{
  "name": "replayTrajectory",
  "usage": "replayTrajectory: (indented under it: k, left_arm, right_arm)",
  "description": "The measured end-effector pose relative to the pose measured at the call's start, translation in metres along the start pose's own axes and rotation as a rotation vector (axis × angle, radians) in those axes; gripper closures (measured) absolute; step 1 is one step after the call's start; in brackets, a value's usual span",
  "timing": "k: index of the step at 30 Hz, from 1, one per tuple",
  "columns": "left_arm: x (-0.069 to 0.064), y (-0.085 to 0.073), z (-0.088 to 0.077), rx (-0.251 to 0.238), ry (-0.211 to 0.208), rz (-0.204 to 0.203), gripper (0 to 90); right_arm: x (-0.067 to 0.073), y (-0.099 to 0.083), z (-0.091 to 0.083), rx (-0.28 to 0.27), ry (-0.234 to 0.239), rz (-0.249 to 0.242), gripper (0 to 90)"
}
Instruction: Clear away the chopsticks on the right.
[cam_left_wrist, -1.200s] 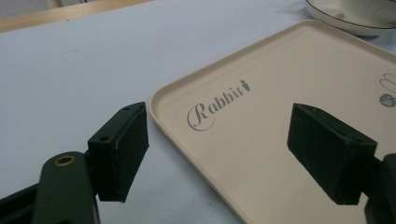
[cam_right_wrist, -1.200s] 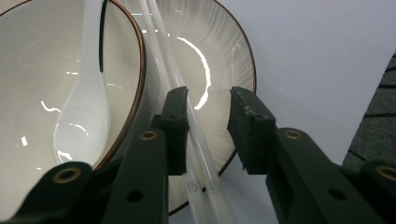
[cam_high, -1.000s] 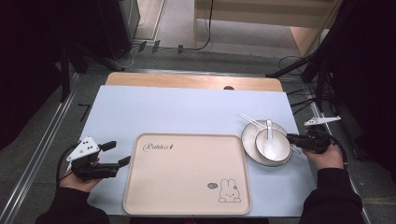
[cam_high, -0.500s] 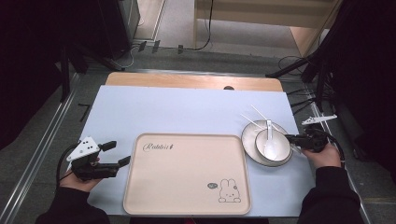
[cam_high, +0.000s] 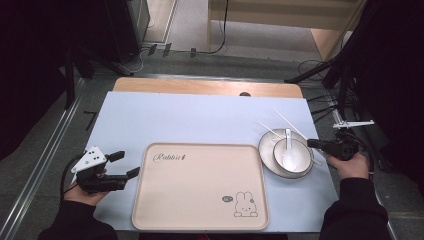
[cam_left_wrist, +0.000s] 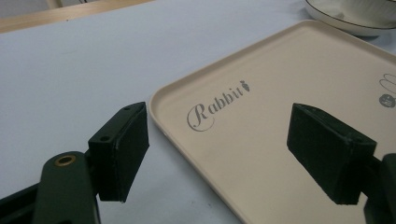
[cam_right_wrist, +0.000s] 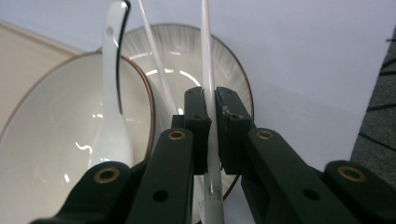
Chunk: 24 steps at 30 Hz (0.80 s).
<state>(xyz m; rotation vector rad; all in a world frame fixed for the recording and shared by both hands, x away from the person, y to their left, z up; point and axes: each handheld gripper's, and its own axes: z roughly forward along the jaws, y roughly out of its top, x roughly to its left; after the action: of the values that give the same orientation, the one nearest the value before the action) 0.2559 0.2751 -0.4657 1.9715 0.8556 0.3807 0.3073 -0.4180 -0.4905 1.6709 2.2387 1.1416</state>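
A white chopstick (cam_right_wrist: 206, 56) lies across the striped plate (cam_right_wrist: 224, 60), and my right gripper (cam_right_wrist: 210, 98) has just been closing and is shut on its near end. A second chopstick (cam_right_wrist: 154, 51) lies beside it. A white spoon (cam_right_wrist: 112, 93) rests in the bowl (cam_right_wrist: 46, 140) that sits on the plate. In the high view my right gripper (cam_high: 314, 144) is at the plate's (cam_high: 267, 145) right edge, holding the farther chopstick (cam_high: 290, 123). My left gripper (cam_high: 126, 163) rests open just left of the beige tray (cam_high: 200, 200), its jaws (cam_left_wrist: 217, 144) astride the tray's corner with nothing between them.
The tray (cam_left_wrist: 289, 84) bears a "Rabbit" print and a rabbit drawing and carries nothing. A pale blue mat (cam_high: 200, 120) covers the table, with a wooden strip (cam_high: 200, 86) along the far edge. Cables lie on the floor beyond and to the right.
The right gripper's jaws have drawn together on the chopstick at the plate's right edge. The left hand has kept still.
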Motion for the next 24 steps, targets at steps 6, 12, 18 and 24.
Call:
replayTrajectory:
  k: [6, 12, 18, 24]
  left_arm:
    - [0.001, 0.0, 0.0, 0.001, 0.0, -0.005, 20.9]
    - [0.001, 0.0, 0.0, -0.002, 0.003, -0.007, 20.9]
    - [0.001, 0.0, -0.001, -0.005, 0.005, -0.009, 20.9]
    - [0.002, 0.0, -0.001, -0.006, 0.005, -0.013, 20.8]
  right_arm:
    - [0.009, 0.008, -0.016, -0.062, -0.032, 0.045, 84.9]
    - [0.033, 0.016, -0.028, -0.085, -0.049, 0.065, 84.9]
    - [0.061, 0.02, -0.035, -0.089, -0.058, 0.037, 84.8]
    - [0.097, 0.011, -0.032, -0.073, -0.009, 0.028, 84.8]
